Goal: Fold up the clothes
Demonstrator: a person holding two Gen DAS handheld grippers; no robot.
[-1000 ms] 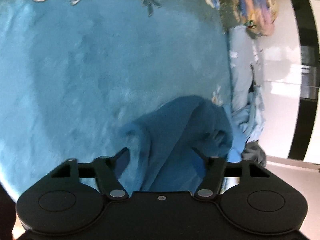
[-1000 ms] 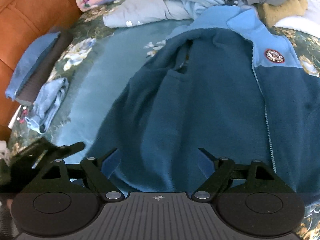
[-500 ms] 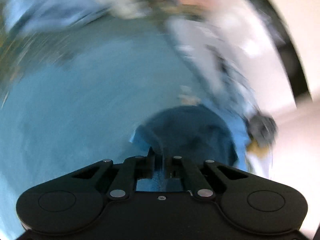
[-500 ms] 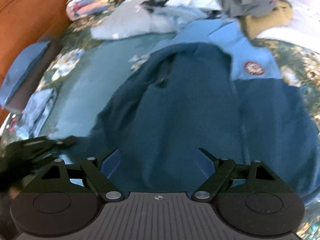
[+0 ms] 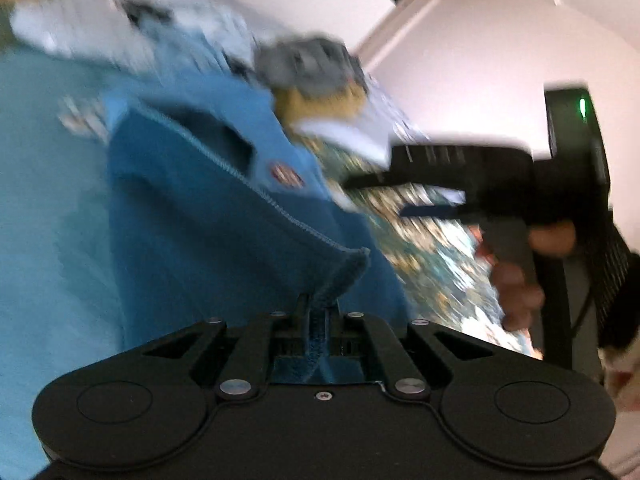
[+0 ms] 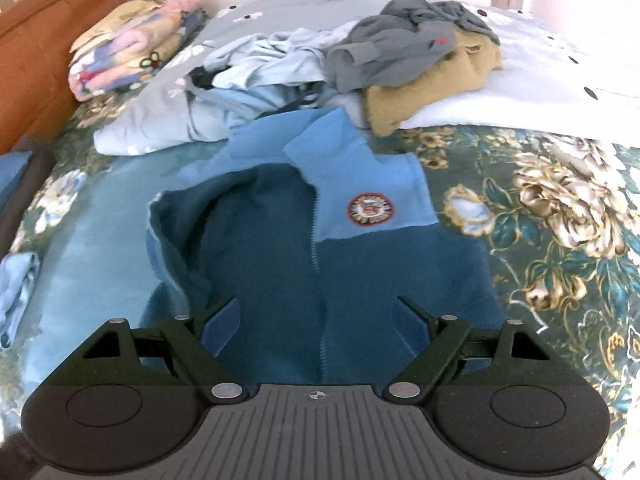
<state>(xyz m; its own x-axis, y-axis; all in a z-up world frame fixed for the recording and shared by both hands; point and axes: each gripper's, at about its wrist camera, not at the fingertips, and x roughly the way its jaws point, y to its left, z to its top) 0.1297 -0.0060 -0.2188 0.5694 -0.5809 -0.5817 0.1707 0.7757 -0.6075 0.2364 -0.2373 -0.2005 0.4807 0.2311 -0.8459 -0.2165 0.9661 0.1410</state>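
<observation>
A blue fleece jacket point(image 6: 352, 264) with a lighter blue yoke, a zip and a round red badge point(image 6: 370, 209) lies front up on the bed. My left gripper point(image 5: 318, 304) is shut on a dark blue edge of the jacket point(image 5: 224, 224) and holds it lifted; this view is blurred. My right gripper point(image 6: 318, 312) hangs open just above the jacket's lower middle, with nothing between its fingers. The left wrist view also catches the right gripper point(image 5: 384, 196), held by a hand point(image 5: 520, 280) over the bedspread, open.
A heap of clothes sits behind the jacket: light blue garments point(image 6: 256, 76), a grey one point(image 6: 400, 40) and a mustard one point(image 6: 432, 84). Folded floral bedding point(image 6: 128, 48) lies by the orange headboard point(image 6: 44, 64). A white quilt point(image 6: 552, 76) covers the right. A small blue garment point(image 6: 16, 292) lies far left.
My left gripper went from open to shut on the jacket's edge, then swung up and to the right with it. The right gripper stayed open and its view shifted toward the collar.
</observation>
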